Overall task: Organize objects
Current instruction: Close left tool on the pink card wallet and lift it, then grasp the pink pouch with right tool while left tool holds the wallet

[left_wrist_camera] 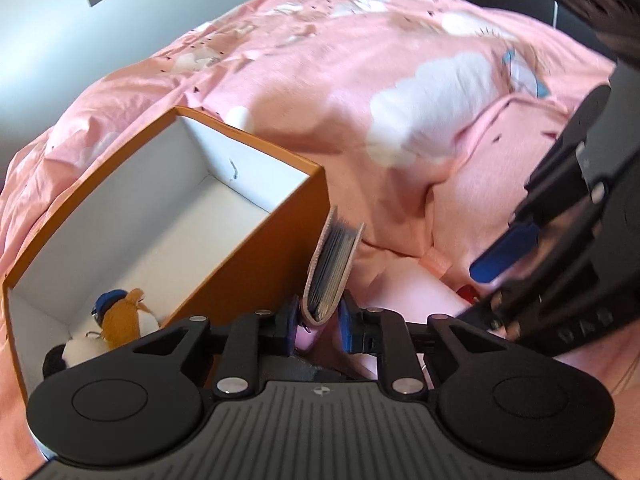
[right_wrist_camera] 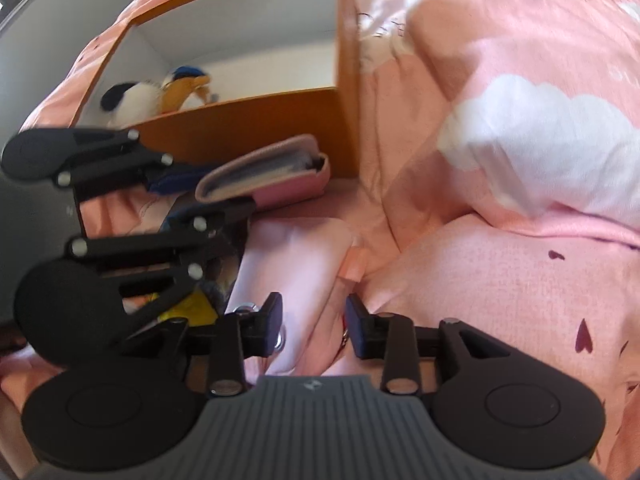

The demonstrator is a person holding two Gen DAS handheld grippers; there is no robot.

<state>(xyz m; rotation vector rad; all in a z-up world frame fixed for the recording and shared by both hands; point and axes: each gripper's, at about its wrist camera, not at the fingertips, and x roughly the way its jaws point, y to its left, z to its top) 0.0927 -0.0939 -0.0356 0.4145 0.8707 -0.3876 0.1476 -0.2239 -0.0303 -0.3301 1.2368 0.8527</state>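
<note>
Gripping a pink card wallet point(left_wrist_camera: 329, 276) in the left gripper point(left_wrist_camera: 319, 322), just outside the orange box's point(left_wrist_camera: 256, 264) side wall on the pink bedspread point(left_wrist_camera: 360, 92); right gripper point(right_wrist_camera: 314, 322) hanging open over the bedspread's folds, pads touching nothing

surface: pink bed cover point(left_wrist_camera: 400, 40) | on it: 1 orange box point(left_wrist_camera: 256, 256), open top

The left gripper point(left_wrist_camera: 319, 322) is black, with two big round discs, thin black bars and shiny silver screws. Its base is grey with ridges and a tiny round mark. Its fingers point(left_wrist_camera: 345, 322) have blue pads. The right gripper point(right_wrist_camera: 314, 326) looks the same, with dark blue pads.
</note>
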